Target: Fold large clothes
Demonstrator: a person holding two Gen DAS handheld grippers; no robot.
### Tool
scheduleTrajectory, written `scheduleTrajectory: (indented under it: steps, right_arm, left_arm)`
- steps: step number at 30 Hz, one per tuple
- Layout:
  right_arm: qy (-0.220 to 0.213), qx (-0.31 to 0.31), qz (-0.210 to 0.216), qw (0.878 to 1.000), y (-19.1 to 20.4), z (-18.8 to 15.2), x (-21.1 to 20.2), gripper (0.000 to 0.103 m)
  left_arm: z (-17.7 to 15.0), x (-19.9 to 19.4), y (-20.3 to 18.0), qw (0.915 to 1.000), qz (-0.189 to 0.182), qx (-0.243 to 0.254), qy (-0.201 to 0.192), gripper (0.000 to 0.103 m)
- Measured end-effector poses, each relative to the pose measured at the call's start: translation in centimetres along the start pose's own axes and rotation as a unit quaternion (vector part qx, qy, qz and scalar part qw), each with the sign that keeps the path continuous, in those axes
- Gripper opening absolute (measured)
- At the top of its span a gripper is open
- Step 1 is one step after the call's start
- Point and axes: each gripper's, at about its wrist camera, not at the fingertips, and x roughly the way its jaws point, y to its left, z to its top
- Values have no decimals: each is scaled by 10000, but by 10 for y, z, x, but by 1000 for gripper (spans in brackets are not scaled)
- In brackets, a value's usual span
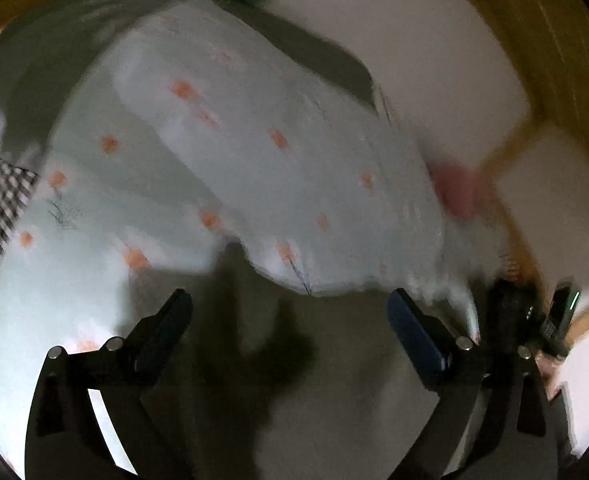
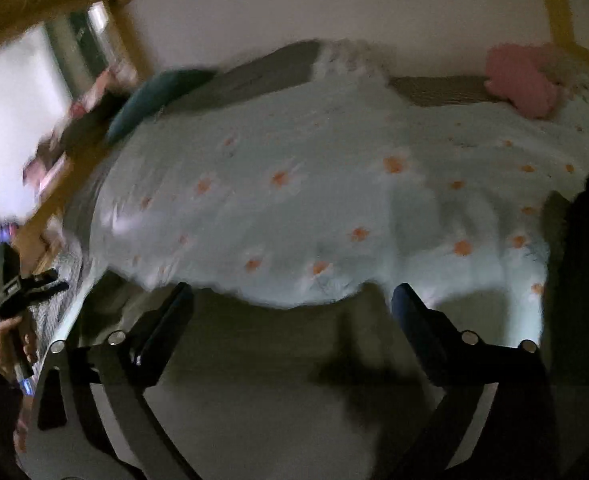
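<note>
Each wrist view looks steeply down, close over the bed. Both share the floral cloth (image 1: 254,168) (image 2: 314,200).

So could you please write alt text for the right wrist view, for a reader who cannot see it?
A pale blue garment with orange flowers lies spread on a grey surface, just beyond the open, empty right claw. A pink object and a teal object sit at its far edge; the picture is motion-blurred.

Left tool (image 1: 290,312) spread wide, floral garment (image 1: 254,160) beyond
</note>
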Motion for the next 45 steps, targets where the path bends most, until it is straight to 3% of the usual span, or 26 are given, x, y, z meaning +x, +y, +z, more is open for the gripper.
scheduleTrajectory:
  steps: [3, 5, 7, 11, 15, 17, 20, 22, 26, 28, 30, 31, 32, 34, 38, 41, 43, 44, 45]
  right_arm:
    - [456, -314, -166, 9983, 61, -31, 31, 99]
    - [954, -414, -584, 9929, 81, -52, 67, 99]
    - [1374, -260, -787, 9870, 78, -73, 101, 99]
    - [1395, 417, -549, 9878, 61, -76, 101, 99]
    - [968, 357, -667, 9924, 76, -85, 36, 99]
    - [1034, 310, -895, 9901, 78, -110, 9, 99]
    - [1478, 326, -829, 9850, 67, -155, 24, 99]
    - [1069, 275, -691, 9915, 59, -168, 24, 100]
    - [1079, 461, -1051, 9875, 73, -162, -5, 100]
    - [846, 62, -1225, 9888, 87, -169, -25, 100]
    - [1111, -357, -1600, 9802, 85, -187, -16, 100]
    - [1124, -426, -1452, 9821, 77, -203, -8, 100]
    - [869, -346, -1273, 9874, 70, -209, -10, 100]
    - [872, -367, -1280, 9872, 70, -208, -12, 100]
    - [1040, -275, -1322, 9854, 71, -203, -12, 100]
    - [1087, -282, -1294, 9852, 70, -207, -14, 100]
    - [1161, -265, -1329, 9840, 73, -210, -12, 100]
    - [1174, -255, -1341, 9837, 74, -211, -13, 100]
    - [1133, -227, -1357, 9840, 75, -212, -17, 100]
  left_arm:
    - [-41, 41, -42, 9963, 587, 506, 369, 96]
    - [-57, 71, -33, 9911, 1143, 318, 605, 96]
    - [-64, 83, -15, 9893, 1355, 148, 527, 96]
    - [-63, 76, -35, 9841, 1690, 213, 496, 96]
    - [-92, 34, -52, 9914, 1249, 172, 358, 97]
    - [-116, 39, -52, 9902, 1283, 231, 500, 97]
    - [-137, 43, -52, 9866, 1518, 586, 131, 98]
    - [-140, 44, -54, 9844, 1627, 663, 23, 99]
    - [-136, 50, -56, 9847, 1613, 661, 14, 99]
    - [-138, 43, -56, 9847, 1609, 669, -11, 99]
    - [-140, 45, -55, 9841, 1634, 694, -56, 99]
    - [-141, 45, -55, 9837, 1650, 712, -74, 99]
    - [-143, 46, -56, 9833, 1664, 730, -85, 99]
    - [-143, 46, -56, 9833, 1663, 733, -69, 99]
    - [-135, 27, -61, 9869, 1569, 375, 84, 98]
    - [-139, -6, -85, 9920, 1124, 277, -496, 98]
    - [-142, 2, -104, 9920, 1078, 589, -307, 98]
    - [-145, 21, -112, 9908, 1107, 775, 48, 98]
    - [-152, 43, -115, 9841, 1452, 969, 344, 98]
